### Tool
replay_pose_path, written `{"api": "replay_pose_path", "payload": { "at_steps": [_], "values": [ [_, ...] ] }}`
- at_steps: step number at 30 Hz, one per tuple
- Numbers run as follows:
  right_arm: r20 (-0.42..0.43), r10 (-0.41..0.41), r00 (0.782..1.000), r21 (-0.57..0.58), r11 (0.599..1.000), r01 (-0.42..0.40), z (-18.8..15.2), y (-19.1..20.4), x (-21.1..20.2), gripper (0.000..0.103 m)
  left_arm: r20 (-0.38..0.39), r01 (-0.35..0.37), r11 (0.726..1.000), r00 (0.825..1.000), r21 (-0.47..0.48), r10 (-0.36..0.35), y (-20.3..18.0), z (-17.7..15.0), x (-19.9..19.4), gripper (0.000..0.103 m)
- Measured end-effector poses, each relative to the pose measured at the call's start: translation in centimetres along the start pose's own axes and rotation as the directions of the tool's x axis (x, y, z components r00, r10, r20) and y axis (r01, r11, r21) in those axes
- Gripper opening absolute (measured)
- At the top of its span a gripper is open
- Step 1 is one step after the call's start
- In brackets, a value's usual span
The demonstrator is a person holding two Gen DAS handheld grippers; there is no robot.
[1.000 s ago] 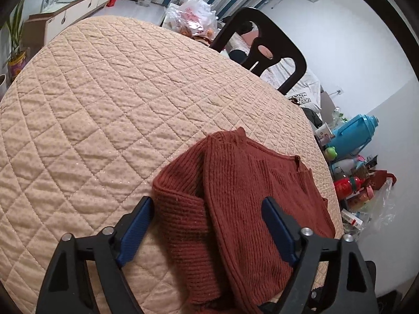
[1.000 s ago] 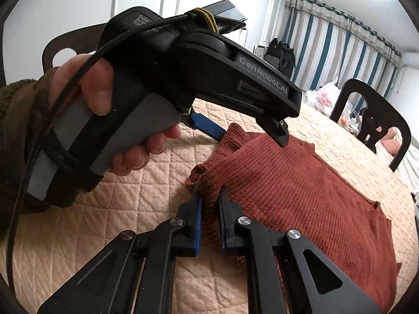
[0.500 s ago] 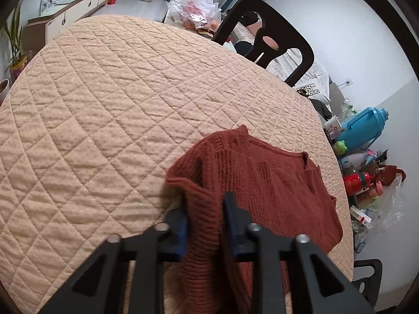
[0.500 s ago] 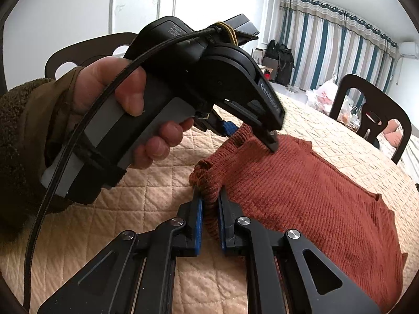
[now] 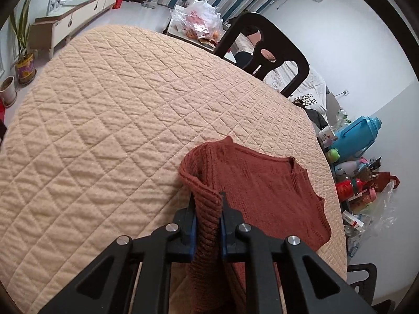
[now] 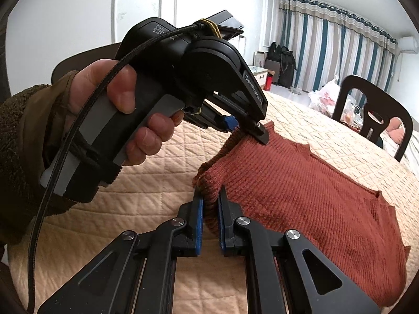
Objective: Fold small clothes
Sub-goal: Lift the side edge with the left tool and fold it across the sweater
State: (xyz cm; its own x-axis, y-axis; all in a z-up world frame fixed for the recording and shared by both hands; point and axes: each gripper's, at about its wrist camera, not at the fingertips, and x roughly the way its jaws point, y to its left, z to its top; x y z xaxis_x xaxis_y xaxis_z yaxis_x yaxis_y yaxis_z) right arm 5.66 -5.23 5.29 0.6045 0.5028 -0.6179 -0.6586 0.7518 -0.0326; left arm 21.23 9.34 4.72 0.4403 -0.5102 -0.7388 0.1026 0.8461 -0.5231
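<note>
A rust-red ribbed knit sweater [image 5: 262, 191] lies on the quilted beige table cover [image 5: 104, 130], near its right edge. My left gripper [image 5: 207, 204] pinches a raised fold of the sweater's near edge, its jaws still closing and the pads pressing the knit. In the right wrist view the sweater [image 6: 301, 191] spreads to the right. My right gripper [image 6: 210, 198] is shut on a corner of the same edge. Just beyond it, a hand [image 6: 125, 99] holds the left gripper [image 6: 246, 128], which lifts the edge a little off the cover.
A dark chair [image 5: 264, 52] stands at the table's far side, with a plastic bag [image 5: 199, 18] behind it. A blue jug [image 5: 358, 130] and bottles crowd the floor to the right. A low cabinet [image 5: 76, 21] and potted plants [image 5: 23, 52] are far left.
My left gripper went from wide open around the sweater's edge to clamped on a fold of it, then rose slightly with the fold. The right gripper kept its grip.
</note>
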Motion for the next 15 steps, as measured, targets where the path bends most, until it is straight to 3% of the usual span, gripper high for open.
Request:
{"api": "replay_pose_path", "payload": {
  "at_steps": [7, 15],
  "values": [
    [0.042, 0.035, 0.998, 0.02, 0.999, -0.036, 0.2, 0.6, -1.6, 0.009, 0.037, -0.011, 1.0, 0.999, 0.008, 0.011, -1.0, -0.6, -2.6, 0.015],
    [0.112, 0.014, 0.994, 0.093, 0.995, -0.024, 0.1, -1.5, -4.8, 0.009, 0.073, 0.002, 0.998, 0.997, 0.057, -0.006, -5.5, -0.2, -3.4, 0.015]
  ]
}}
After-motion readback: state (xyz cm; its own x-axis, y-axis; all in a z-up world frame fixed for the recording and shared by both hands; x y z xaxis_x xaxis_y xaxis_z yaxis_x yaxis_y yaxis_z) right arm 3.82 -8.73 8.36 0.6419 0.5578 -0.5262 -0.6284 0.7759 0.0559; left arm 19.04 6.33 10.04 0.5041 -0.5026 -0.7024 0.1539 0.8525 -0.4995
